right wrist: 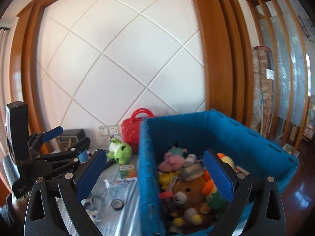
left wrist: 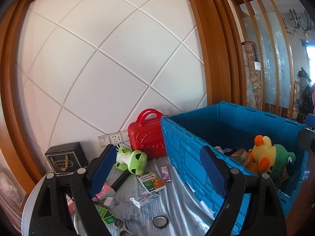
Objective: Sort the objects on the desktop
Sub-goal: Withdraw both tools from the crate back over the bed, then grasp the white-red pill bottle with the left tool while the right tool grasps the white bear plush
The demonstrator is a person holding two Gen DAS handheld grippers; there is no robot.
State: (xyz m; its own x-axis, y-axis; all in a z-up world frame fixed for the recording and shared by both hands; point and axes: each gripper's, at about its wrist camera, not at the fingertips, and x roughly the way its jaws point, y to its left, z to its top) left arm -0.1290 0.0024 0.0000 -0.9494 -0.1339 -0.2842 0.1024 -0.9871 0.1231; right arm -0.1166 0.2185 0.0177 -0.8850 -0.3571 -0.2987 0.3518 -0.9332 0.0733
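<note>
Left tool (left wrist: 157, 169) spread wide, nothing between its 2 blue-padded fingers (left wrist: 103, 169), hovering above the bench (left wrist: 177, 200) with its striped silvery cloth cover. Right tool (right wrist: 155, 175) likewise spread and holding nothing, poised over the near wall of the big blue plastic crate (right wrist: 246, 135) — left finger outside the crate, right finger above its contents.

Under and ahead of the left tool, scattered on the bench: a green plush frog (left wrist: 131, 160) lying on its side, a black-handled tool with a grey head (left wrist: 116, 183) just beside it, a green-and-orange medicine box (left wrist: 151, 181), a small pink-and-white packet (left wrist: 165, 172), a crumpled white sachet with blue and red print (left wrist: 144, 198), a roll of black tape (left wrist: 160, 221), 2 small green cartons (left wrist: 105, 214) near the left finger, scissors handles (left wrist: 122, 228) at the bottom edge.

Inside the crate: a brown plush bear in a grey hat (right wrist: 189, 190), a pink plush pig (right wrist: 171, 162), a yellow-and-orange plush duck in a green frog hood (left wrist: 271, 157), plus smaller yellow and green toys, packed touching one another.

Behind, against the white panelled wall (left wrist: 110, 59): a red hard-shell case with a handle (left wrist: 146, 135) touching the crate's far corner, a black box with gold print (left wrist: 66, 157) well to the left, wall sockets (left wrist: 113, 138) between them.
</note>
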